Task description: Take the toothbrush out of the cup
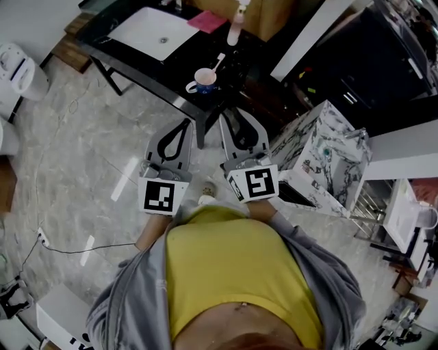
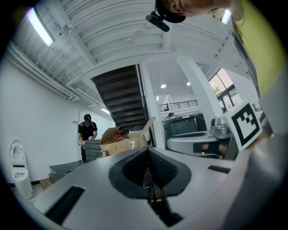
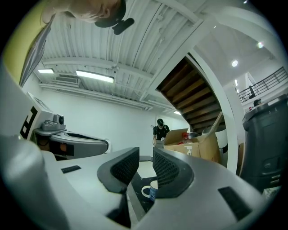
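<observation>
In the head view a blue cup (image 1: 203,81) with a pale pink inside stands near the front edge of the black table (image 1: 137,65). A white toothbrush (image 1: 217,63) leans out of it toward the upper right. Both grippers are held close to the body, short of the table. My left gripper (image 1: 185,125) (image 2: 147,174) is shut and empty, its jaws meeting. My right gripper (image 1: 241,122) (image 3: 145,164) is open by a narrow gap, nothing in it. The cup (image 3: 150,190) shows low between its jaws, farther ahead; the toothbrush is hidden there.
A white sink (image 1: 154,33), a pink cloth (image 1: 207,20) and a pale bottle (image 1: 236,27) are on the table. A marbled box (image 1: 321,157) stands to the right and a white appliance (image 1: 20,72) at far left. A person (image 3: 159,131) stands by a cardboard box (image 3: 198,146).
</observation>
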`<state>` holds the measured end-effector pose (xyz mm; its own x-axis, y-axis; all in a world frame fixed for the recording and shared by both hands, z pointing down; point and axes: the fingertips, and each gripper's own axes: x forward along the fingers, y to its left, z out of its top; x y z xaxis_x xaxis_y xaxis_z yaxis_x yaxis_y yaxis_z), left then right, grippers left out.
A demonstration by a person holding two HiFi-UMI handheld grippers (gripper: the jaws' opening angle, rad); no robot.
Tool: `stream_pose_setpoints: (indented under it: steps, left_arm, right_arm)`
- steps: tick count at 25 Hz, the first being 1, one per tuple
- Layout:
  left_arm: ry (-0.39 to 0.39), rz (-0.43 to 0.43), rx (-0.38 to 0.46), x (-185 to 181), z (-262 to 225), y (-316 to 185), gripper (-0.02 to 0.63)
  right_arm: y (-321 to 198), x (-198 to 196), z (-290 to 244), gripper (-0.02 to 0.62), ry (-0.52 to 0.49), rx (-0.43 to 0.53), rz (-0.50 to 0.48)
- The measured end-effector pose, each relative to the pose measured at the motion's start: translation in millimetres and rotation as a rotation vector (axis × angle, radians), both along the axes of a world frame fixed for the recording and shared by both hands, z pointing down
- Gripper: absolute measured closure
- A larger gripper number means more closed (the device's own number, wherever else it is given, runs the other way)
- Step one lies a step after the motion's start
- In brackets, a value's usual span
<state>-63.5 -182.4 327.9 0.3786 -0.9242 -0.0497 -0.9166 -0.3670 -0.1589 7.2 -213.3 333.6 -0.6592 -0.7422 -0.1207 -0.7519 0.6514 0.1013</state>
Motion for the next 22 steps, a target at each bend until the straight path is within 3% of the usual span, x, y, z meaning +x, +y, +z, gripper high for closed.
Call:
stream_pose_setpoints:
  steps: [10,22]
  left_arm:
    - [-0.003,0.038,-0.034,-8,9,-51,0.604]
    - [-0.006,0.195,-0.079,-27,31,-144,0.604]
  right_arm:
    - [-54,-16,19,0.509,0.018,-0.044,0.024]
    - [-148,-35,52,0.509,-0.015,-0.126,0.163]
